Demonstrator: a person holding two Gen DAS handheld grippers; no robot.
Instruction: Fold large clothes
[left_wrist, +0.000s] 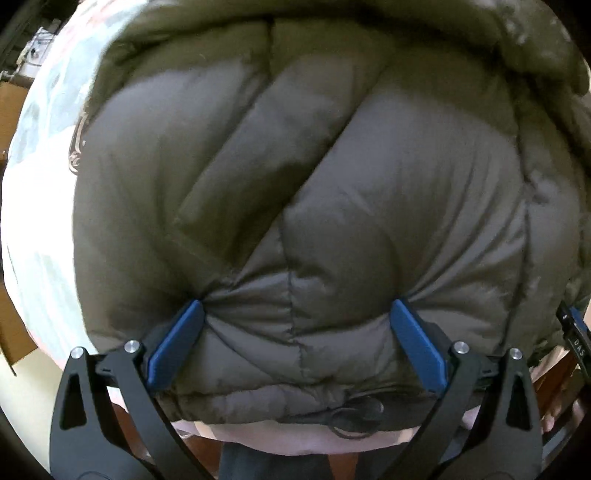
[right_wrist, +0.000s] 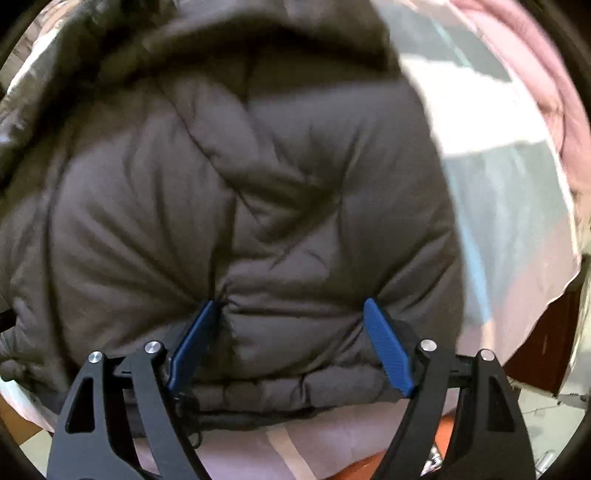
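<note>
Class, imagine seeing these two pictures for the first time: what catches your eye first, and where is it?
A puffy olive-grey quilted jacket fills both views, lying on pale pink bedding. The left gripper and right gripper press their blue fingers into its near hem, jaws wide apart, puckering the fabric.

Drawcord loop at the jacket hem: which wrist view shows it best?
The left wrist view. The dark drawcord loop lies in plain sight on the hem of the olive puffer jacket, between the left gripper fingers. The right wrist view shows only a blurred dark cord end at the hem by the right gripper.
</note>
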